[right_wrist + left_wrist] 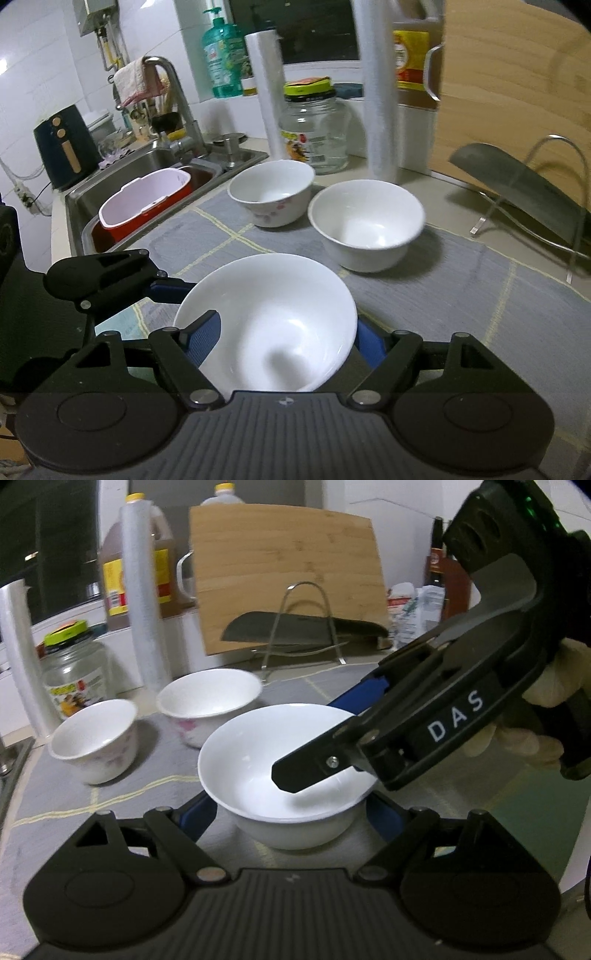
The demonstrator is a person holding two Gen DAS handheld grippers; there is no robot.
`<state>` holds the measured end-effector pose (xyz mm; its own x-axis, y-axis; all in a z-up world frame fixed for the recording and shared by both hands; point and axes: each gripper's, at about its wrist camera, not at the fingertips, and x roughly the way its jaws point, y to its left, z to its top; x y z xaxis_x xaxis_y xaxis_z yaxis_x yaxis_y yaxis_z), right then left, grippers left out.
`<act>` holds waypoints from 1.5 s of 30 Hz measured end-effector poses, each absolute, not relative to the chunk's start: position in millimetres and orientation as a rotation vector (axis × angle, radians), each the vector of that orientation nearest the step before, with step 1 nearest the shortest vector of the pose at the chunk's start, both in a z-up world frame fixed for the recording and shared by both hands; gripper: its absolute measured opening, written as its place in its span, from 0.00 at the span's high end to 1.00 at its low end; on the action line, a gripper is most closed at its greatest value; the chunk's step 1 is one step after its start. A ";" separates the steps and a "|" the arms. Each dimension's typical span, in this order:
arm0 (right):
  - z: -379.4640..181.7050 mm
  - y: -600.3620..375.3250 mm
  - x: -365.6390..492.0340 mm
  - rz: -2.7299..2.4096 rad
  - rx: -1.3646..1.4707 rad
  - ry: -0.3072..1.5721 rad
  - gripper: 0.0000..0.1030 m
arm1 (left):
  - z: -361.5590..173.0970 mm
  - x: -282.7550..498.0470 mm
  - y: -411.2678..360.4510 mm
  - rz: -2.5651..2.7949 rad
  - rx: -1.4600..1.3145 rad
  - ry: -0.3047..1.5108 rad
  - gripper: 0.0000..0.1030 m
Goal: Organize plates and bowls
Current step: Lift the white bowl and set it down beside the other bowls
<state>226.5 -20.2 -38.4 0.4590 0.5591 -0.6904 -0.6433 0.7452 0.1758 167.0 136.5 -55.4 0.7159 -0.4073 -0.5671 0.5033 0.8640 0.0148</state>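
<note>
A plain white bowl [266,760] [280,317] sits between the blue pads of my left gripper [291,816], which are shut on its lower sides. My right gripper [306,738] [286,341] comes in from the right. Its near finger reaches into the bowl and its far finger stays outside the far wall, with a wide gap and no pad seen pressing. One of the left gripper's fingers [110,273] shows at the left of the right wrist view. Two more white bowls [96,742] [210,698] [271,195] [365,221] stand upright on the grey mat [461,288], beyond the held bowl.
Behind the bowls stand a glass jar [314,136], two film rolls [144,602] and an oil jug [118,565]. A cutting board [288,576] leans behind a wire rack holding a cleaver [295,627]. The sink [92,199] with a red tub [144,206] lies left of the mat.
</note>
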 end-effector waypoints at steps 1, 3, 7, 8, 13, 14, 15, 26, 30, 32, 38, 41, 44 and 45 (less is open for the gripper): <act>-38.1 -24.0 224.9 0.735 -0.113 0.805 0.20 | -55.3 166.7 132.3 -0.516 0.175 0.583 0.15; -36.9 -33.3 221.4 0.718 -0.108 0.802 0.20 | -55.3 166.8 124.3 -0.533 0.175 0.583 0.15; -36.3 -51.6 217.3 0.689 -0.100 0.803 0.20 | -55.0 167.1 110.9 -0.562 0.175 0.583 0.15; -36.7 -55.7 216.6 0.682 -0.100 0.805 0.20 | -55.4 167.4 107.6 -0.569 0.174 0.584 0.15; -40.8 -71.7 213.7 0.659 -0.103 0.825 0.20 | -59.9 169.5 92.7 -0.596 0.173 0.597 0.15; -42.0 -73.7 213.4 0.656 -0.105 0.830 0.20 | -60.8 169.6 90.9 -0.600 0.173 0.600 0.15; -43.0 -75.6 213.3 0.654 -0.108 0.836 0.20 | -62.0 169.5 89.2 -0.604 0.173 0.604 0.15; -48.7 -85.2 211.0 0.647 -0.113 0.857 0.20 | -67.5 170.0 81.0 -0.614 0.172 0.627 0.15; -48.8 -84.5 210.6 0.651 -0.116 0.859 0.20 | -69.1 169.7 80.8 -0.614 0.171 0.633 0.15; -49.6 -84.2 209.6 0.651 -0.122 0.858 0.20 | -69.5 169.6 80.4 -0.612 0.173 0.634 0.15; -50.1 -84.2 208.5 0.649 -0.123 0.858 0.20 | -70.3 169.7 80.7 -0.612 0.175 0.631 0.15; -50.4 -84.0 208.7 0.649 -0.126 0.863 0.18 | -69.9 169.3 83.1 -0.623 0.147 0.624 0.06; -48.6 -84.0 207.2 0.643 -0.130 0.851 0.05 | -67.6 167.2 84.8 -0.612 0.144 0.598 0.01; -47.7 -84.2 206.6 0.642 -0.130 0.846 0.02 | -67.4 166.5 84.6 -0.606 0.152 0.598 0.01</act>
<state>206.6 -84.2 -47.7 0.4880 0.4760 -0.7317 -0.5760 0.8054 0.1397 166.5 84.6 -67.4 0.6594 -0.4907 -0.5695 0.5759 0.8167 -0.0368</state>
